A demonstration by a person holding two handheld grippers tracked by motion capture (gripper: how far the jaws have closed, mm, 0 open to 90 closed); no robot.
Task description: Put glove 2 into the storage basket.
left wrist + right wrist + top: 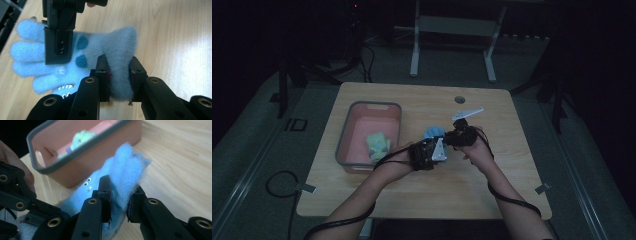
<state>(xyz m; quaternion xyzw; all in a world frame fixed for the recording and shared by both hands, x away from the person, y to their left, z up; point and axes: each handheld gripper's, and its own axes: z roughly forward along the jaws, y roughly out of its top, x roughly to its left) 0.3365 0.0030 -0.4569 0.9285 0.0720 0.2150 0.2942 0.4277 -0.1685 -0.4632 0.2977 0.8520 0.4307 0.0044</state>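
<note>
Blue glove (pixel 100 50), above the table (pixel 492 185): cuff clamped in left gripper (pixel 119 75), fingers clamped in right gripper (pixel 119 195); pink bin (pixel 347 150) with green glove (pixel 377 142) beyond; risk: fleece slipping from one clamp if pulled taut.

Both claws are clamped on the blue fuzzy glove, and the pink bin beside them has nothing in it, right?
Not quite. The pink bin holds a green glove, as the high view shows. The rest stands: the left claw and right claw are both clamped on the blue fuzzy glove.
</note>
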